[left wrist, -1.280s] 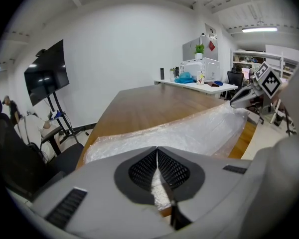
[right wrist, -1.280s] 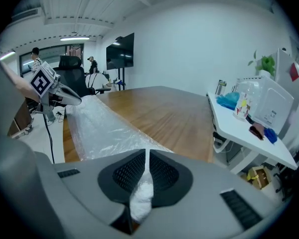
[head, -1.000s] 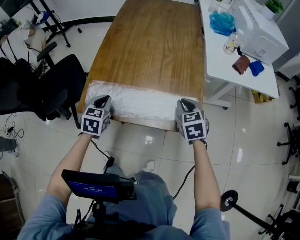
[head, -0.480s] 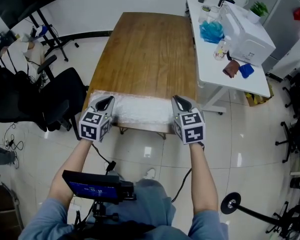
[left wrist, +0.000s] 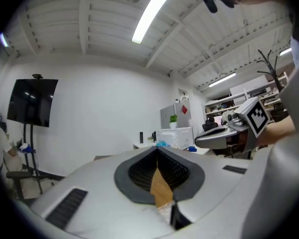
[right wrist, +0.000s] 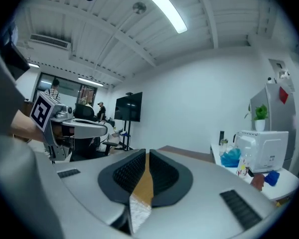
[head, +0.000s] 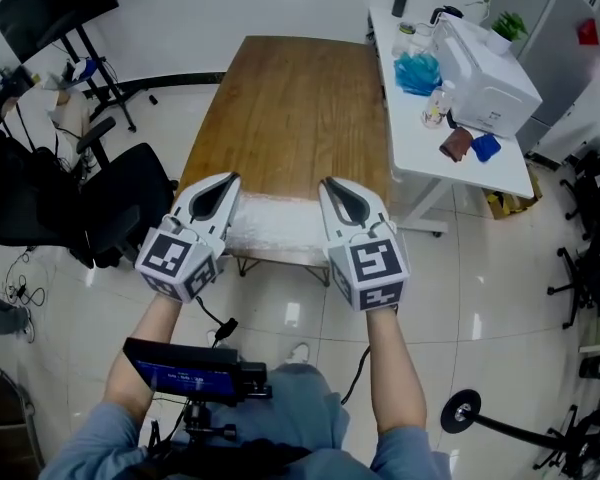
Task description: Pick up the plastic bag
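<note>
Plastic bag (head: 275,223): lying at near edge of wooden table (head: 300,98) | left gripper (head: 228,183), right gripper (head: 330,186): being held over it, jaws together on nothing | advised: jaws being opened, both ends being pinched evenly

a long wooden bench (head: 300,108) stands on a glossy pale tiled floor (head: 500,298). just beside its right edge, a white side table (head: 410,153) bears a white boxy machine (head: 485,78). a black office chair (head: 130,193) sits to the left, near a dark screen (head: 50,3) on a stand. the walls are white, and a strip light (left wrist: 152,11) runs along the ribbed ceiling (left wrist: 89,29).
</note>
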Demonstrator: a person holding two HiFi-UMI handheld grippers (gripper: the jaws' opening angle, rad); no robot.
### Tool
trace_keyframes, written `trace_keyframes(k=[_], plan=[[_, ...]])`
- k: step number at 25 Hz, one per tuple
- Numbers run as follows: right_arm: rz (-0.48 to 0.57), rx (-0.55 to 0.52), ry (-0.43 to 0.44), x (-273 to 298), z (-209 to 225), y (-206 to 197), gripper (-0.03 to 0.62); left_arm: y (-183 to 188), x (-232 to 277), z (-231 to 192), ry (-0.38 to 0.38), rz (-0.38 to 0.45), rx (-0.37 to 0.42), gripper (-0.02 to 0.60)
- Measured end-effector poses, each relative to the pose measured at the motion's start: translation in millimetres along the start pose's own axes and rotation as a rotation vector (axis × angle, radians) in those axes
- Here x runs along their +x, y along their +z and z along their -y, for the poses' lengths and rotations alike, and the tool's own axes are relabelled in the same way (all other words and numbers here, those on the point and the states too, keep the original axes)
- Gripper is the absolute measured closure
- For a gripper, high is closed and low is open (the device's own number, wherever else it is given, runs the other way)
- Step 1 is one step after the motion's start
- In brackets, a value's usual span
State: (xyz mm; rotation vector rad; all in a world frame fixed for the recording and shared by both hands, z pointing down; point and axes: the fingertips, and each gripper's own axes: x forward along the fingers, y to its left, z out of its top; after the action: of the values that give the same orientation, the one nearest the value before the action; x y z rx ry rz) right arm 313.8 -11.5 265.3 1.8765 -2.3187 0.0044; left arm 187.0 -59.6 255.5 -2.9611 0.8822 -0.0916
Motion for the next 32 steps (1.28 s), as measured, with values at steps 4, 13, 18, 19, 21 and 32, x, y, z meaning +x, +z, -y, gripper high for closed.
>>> trace_keyframes(k=[4, 13, 18, 19, 21, 32], plan=[[0.098, 0.016, 0.014, -11.7, -18.6, 27.9, 0.563, 36.2, -13.6, 12.8, -0.015, 0.102, -0.009, 0.571], [0.185, 0.065, 0.034, -29.1, -43.8, 38.6, 0.592, 26.4, -13.5, 31.2, -0.041, 0.127, -0.025, 0.571], [0.185, 0.062, 0.029, -32.9, -46.9, 34.6, 0.594, 25.0, -10.2, 40.6, -0.057, 0.12, -0.025, 0.571], [0.186, 0.059, 0.029, -33.1, -47.4, 34.4, 0.594, 24.6, -9.4, 42.0, -0.061, 0.116, -0.026, 0.571], [0.183, 0.055, 0.031, -33.8, -48.5, 33.3, 0.594, 25.0, -8.7, 48.2, -0.074, 0.099, -0.031, 0.571], [0.174, 0.066, 0.033, -37.2, -46.7, 28.3, 0.594, 14.5, -5.2, 53.0, -0.071, 0.077, -0.028, 0.571]])
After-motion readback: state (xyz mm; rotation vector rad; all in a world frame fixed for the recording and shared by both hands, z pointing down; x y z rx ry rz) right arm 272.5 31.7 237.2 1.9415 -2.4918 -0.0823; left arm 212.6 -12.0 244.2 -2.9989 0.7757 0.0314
